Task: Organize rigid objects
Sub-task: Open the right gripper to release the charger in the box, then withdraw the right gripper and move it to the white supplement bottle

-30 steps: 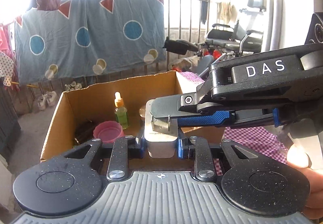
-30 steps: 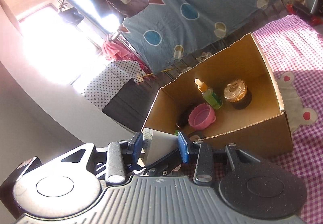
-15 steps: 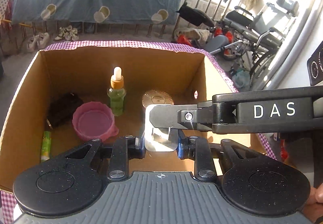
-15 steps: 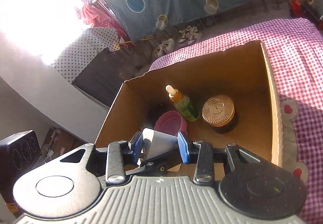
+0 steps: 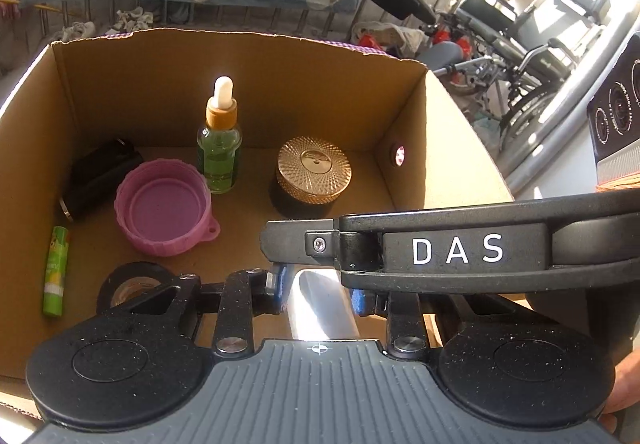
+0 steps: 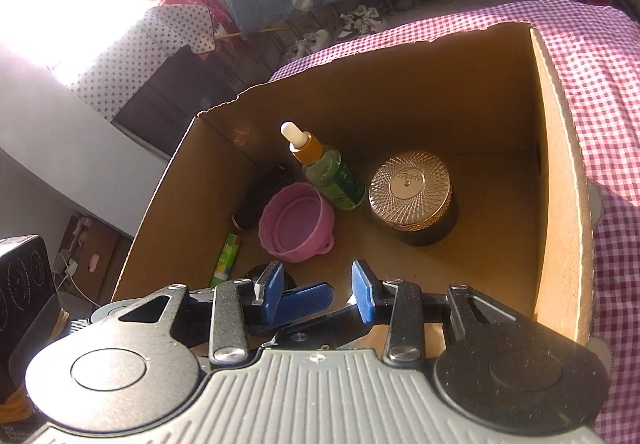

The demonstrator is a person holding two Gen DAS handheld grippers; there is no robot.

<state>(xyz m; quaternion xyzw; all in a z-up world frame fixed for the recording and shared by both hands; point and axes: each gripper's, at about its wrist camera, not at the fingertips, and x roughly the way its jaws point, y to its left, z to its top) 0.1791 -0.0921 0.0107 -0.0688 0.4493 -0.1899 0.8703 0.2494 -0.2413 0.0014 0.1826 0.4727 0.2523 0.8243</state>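
Over an open cardboard box (image 5: 420, 131), the left hand-held gripper (image 5: 320, 290) clamps a pale, glare-washed block (image 5: 322, 310) at the near edge, apparently ready to set it among items already stored: a dropper bottle (image 5: 219, 147), pink cap (image 5: 164, 205) and gold-lidded jar (image 5: 314, 173). The right hand-held gripper (image 6: 318, 290) hovers alongside, jaws partly apart and, in its own view, empty.

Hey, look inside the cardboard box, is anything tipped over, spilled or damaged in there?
Nothing spilled. The dropper bottle and gold-lidded jar stand upright. The pink cap lies open side up, and a dark cylinder and green tube lie on their sides. The cardboard box's top edge is ragged.
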